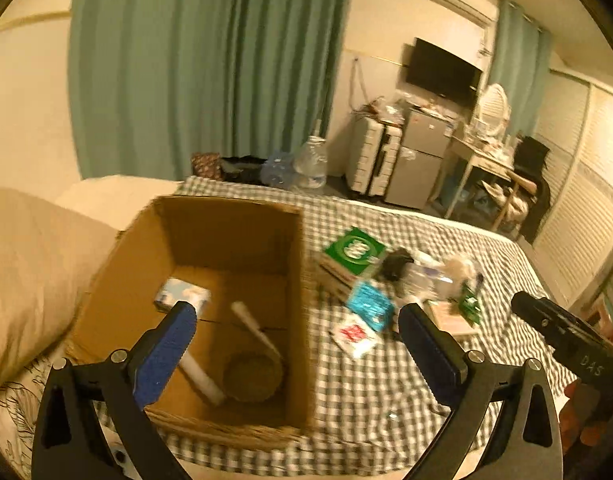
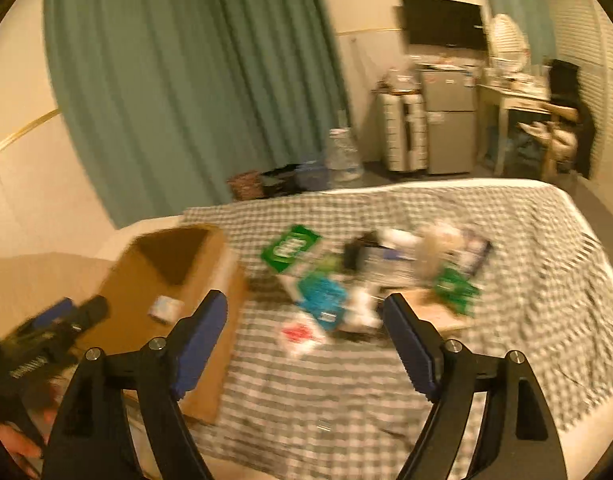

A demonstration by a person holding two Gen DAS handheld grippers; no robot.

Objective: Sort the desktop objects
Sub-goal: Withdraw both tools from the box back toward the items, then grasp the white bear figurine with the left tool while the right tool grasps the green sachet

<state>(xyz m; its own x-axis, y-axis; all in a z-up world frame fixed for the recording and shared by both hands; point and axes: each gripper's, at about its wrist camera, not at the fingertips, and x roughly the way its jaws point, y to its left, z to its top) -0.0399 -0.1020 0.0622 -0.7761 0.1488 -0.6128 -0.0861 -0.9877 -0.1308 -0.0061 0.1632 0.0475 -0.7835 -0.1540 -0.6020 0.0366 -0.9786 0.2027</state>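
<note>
Grippers angled down over checked bedspread (image 1: 366,392): left gripper (image 1: 296,344) spread wide and empty above cardboard box (image 1: 234,224); right gripper (image 2: 306,332) released, empty, facing clutter pile (image 2: 370,272).

Left wrist view: looking forward and down from near, straight into the open brown cardboard box (image 1: 210,280) at lower centre. Right wrist view: same downward tilt, box (image 2: 178,292) pushed to lower left. Shared by both: the grey-and-white checked cloth (image 1: 386,392) (image 2: 346,380) and the green curtain (image 1: 194,64) (image 2: 186,72) across the top.
</note>
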